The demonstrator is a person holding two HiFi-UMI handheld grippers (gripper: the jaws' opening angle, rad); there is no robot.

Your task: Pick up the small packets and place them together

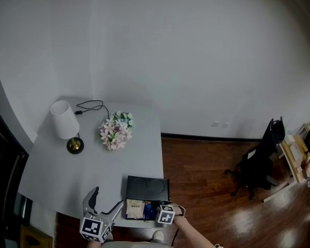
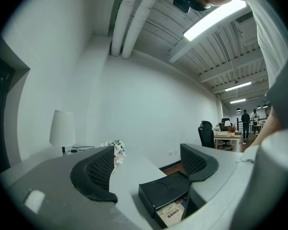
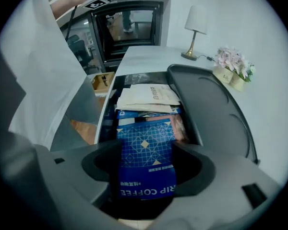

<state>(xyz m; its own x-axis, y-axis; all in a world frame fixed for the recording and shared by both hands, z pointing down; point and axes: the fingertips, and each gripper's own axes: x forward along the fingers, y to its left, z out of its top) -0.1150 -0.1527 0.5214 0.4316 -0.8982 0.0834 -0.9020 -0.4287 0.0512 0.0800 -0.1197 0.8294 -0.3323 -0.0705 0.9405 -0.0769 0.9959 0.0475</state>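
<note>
We are counting one grey table (image 1: 67,174) carrying one white lamp (image 1: 64,120) at ten o'clock, one flower bunch (image 1: 116,130) at one o'clock and one black tray (image 1: 147,188) at four o'clock. We are making out at least three packets: one blue packet (image 3: 145,174), one cream packet (image 3: 151,94) and one reddish packet (image 3: 178,127). We are also counting two grippers, the left gripper (image 2: 147,148) and the right gripper (image 3: 146,147), plus one black chair (image 1: 258,164).
</note>
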